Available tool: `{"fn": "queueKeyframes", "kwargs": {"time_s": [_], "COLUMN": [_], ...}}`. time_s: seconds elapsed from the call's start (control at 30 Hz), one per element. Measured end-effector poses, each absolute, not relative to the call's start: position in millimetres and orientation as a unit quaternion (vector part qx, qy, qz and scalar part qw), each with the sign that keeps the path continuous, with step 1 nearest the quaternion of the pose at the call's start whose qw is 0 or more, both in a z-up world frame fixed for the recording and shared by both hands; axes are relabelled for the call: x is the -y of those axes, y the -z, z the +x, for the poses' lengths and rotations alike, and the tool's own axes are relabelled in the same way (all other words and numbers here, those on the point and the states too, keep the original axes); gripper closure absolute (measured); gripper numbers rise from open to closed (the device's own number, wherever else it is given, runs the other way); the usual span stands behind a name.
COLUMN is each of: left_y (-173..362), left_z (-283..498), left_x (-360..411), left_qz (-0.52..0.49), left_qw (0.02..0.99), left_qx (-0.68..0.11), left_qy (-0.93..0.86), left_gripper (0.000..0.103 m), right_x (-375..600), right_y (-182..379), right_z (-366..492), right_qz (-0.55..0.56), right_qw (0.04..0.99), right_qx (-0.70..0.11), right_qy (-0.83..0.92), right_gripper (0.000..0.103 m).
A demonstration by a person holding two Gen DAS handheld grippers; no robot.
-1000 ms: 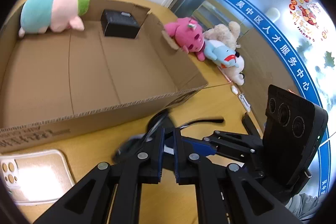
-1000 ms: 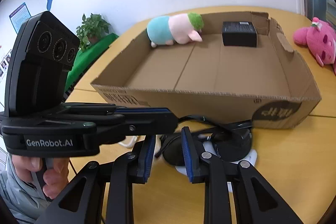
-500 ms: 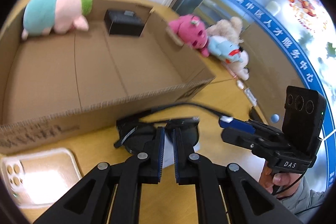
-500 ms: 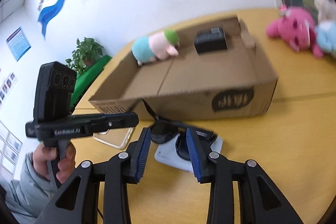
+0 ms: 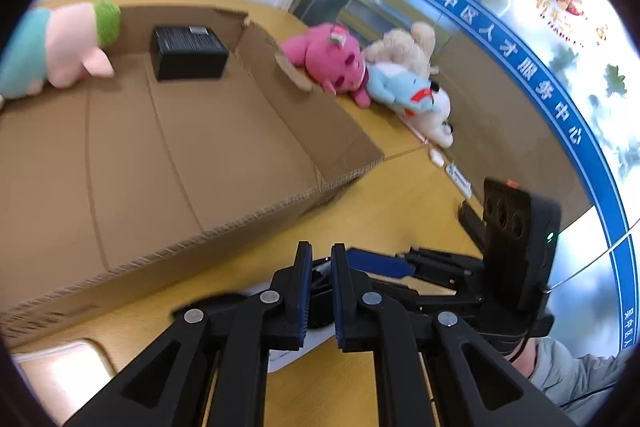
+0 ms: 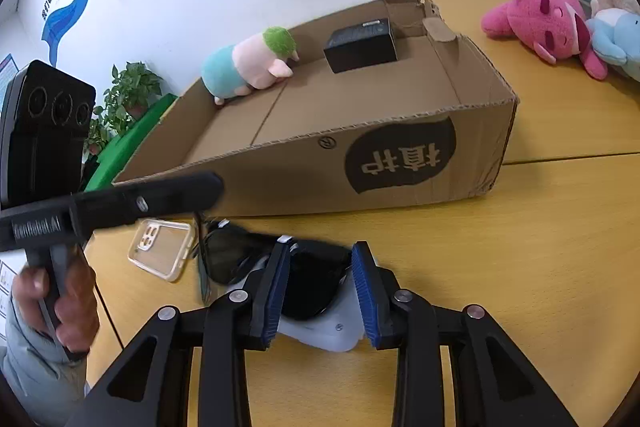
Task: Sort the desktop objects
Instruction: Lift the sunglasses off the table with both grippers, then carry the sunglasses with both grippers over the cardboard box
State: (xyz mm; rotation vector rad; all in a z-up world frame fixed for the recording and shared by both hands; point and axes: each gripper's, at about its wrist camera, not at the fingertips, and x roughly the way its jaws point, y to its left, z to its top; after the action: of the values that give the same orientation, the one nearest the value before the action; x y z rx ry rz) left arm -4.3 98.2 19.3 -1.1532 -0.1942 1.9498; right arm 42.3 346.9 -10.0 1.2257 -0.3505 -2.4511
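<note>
A pair of dark sunglasses (image 6: 280,267) lies on a wooden table (image 6: 520,247), just in front of an open cardboard box (image 6: 360,147). One lens rests on top of a small white device (image 6: 328,331) that sits flat on the table. The right gripper (image 6: 320,291) has its two blue-padded fingers spread apart, one on each side of the near lens and the white device; whether the pads touch the glasses cannot be told. In the left wrist view, the left gripper (image 5: 320,291) has its fingers drawn close together with a narrow gap, and a dark part of the sunglasses (image 5: 320,303) sits in that gap. Whether the pads actually pinch it cannot be told, as this view is blurred.

Just left of the sunglasses lies a clear phone case (image 6: 162,253). Inside the box, against its far wall, are a pink and teal plush toy (image 6: 248,63) with green hair and a black rectangular box (image 6: 362,45), near each other but apart. On the table to the right of the cardboard box lie a bright pink plush toy (image 6: 540,23), a light blue plush toy (image 6: 616,39) touching it, and a cream plush toy (image 5: 404,47) behind them. A potted green plant (image 6: 128,87) stands against the white wall.
</note>
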Motion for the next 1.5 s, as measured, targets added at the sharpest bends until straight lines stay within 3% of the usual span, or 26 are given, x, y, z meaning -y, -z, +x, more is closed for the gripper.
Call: {"fn": "queueKeyframes", "kwargs": {"time_s": [0.37,0.83,1.17,1.27,1.33,1.5], "left_y": [19,3,12,15,18,23], "left_z": [0,22,57,67,73,83], "left_x": [-119,-76,-46,-45,-47,-56], "left_qz": [-0.509,-0.498,-0.505,-0.510,-0.515,-0.525], "left_qw": [0.398,0.379,0.361,0.364,0.370,0.383], "left_qx": [0.047,0.090,0.127,0.132,0.134,0.139], "left_qy": [-0.762,-0.775,-0.774,-0.768,-0.761,-0.747], "left_gripper": [0.092,0.091,0.091,0.091,0.091,0.091], "right_x": [-348,-379,-329,-315,-304,-295], "right_y": [21,-2,7,16,22,30], "right_z": [46,93,138,142,140,135], "right_qz": [0.450,0.435,0.497,0.519,0.528,0.533], "right_qw": [0.187,0.172,0.348,0.351,0.348,0.339], "right_qx": [0.132,0.160,0.169,0.149,0.130,0.125], "right_qy": [0.863,0.869,0.777,0.765,0.764,0.765], "right_gripper": [0.073,0.070,0.070,0.080,0.092,0.095]}}
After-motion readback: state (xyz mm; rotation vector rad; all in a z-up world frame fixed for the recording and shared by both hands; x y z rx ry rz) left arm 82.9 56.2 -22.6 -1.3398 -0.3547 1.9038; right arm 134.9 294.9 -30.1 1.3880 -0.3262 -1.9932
